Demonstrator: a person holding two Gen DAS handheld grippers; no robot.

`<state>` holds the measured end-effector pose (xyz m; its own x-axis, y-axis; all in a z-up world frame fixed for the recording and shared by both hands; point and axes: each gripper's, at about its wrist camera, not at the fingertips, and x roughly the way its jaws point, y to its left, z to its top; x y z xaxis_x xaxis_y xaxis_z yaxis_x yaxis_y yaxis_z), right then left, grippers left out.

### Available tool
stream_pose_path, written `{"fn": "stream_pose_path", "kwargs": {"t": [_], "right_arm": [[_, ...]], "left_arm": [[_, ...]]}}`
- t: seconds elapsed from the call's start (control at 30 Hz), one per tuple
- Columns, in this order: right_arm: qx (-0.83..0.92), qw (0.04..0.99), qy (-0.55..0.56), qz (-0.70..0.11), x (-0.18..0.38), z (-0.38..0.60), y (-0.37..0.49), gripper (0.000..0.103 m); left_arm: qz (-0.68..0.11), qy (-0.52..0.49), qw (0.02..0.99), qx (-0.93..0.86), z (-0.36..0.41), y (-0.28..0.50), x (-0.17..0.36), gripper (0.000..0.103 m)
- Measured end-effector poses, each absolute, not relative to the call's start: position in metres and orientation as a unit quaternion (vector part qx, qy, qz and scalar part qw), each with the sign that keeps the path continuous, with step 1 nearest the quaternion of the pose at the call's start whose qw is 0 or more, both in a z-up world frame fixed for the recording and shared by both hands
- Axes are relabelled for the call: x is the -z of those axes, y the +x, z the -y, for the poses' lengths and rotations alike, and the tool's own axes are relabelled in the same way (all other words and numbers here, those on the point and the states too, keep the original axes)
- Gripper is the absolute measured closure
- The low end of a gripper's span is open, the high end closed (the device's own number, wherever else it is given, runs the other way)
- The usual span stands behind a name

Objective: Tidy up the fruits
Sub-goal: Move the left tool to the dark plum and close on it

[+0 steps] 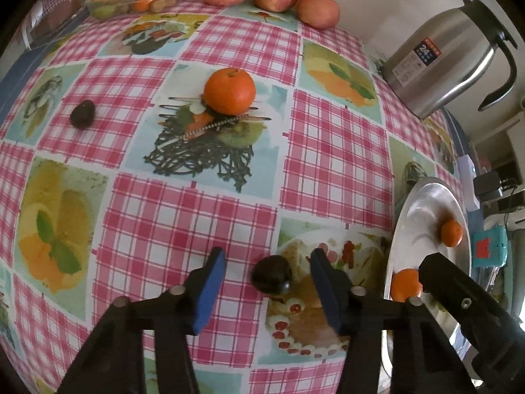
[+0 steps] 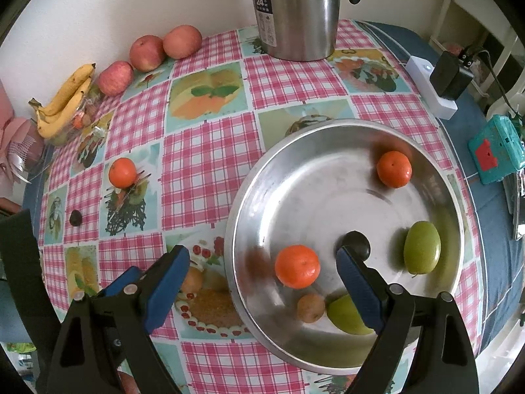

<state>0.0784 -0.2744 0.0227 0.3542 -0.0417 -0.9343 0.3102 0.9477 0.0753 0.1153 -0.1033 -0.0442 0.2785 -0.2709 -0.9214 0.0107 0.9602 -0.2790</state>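
In the steel bowl [image 2: 259,203] lie two oranges [image 2: 297,266], two green fruits [image 2: 422,247], a dark fruit and a small brown one; on the desk [image 1: 334,151] an orange [image 1: 229,91] and two dark fruits [image 1: 271,275] remain, so the task is judged about half done. The left hand-held gripper [image 1: 267,290] straddles the near dark fruit, pads apart, not touching it; the right hand-held gripper [image 2: 262,287] hangs open, empty, over the bowl's rim. The dark fruits' kind is indistinct.

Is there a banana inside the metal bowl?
No, the bowl holds tangerines, green fruits and small ones; the bananas lie by the wall.
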Motion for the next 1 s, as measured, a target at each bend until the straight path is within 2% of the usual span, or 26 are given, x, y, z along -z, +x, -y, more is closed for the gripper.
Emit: {"fn": "stream_pose_path", "kwargs": {"t": [0.1, 0.17, 0.37, 0.77, 1.0], "right_arm": [[0.108, 0.814, 0.122, -0.558, -0.023, 0.275, 0.078, 0.012], [0.108, 0.814, 0.122, -0.558, -0.023, 0.274, 0.078, 0.012], [0.108, 0.814, 0.122, -0.557, -0.023, 0.274, 0.078, 0.012], [0.109, 0.814, 0.123, -0.558, -0.023, 0.275, 0.078, 0.012], [0.099, 0.815, 0.119, -0.558, -0.021, 0.27, 0.08, 0.012]], "left_arm": [[-0.594, -0.113, 0.791, 0.088, 0.103, 0.116, 0.044, 0.054], [-0.597, -0.117, 0.789, 0.088, 0.102, 0.117, 0.045, 0.062], [-0.602, -0.123, 0.783, 0.093, 0.103, 0.116, 0.045, 0.075], [-0.6, -0.146, 0.78, 0.102, 0.1, 0.115, 0.04, 0.077], [-0.581, -0.18, 0.791, 0.067, 0.065, 0.118, 0.03, 0.077]]}}
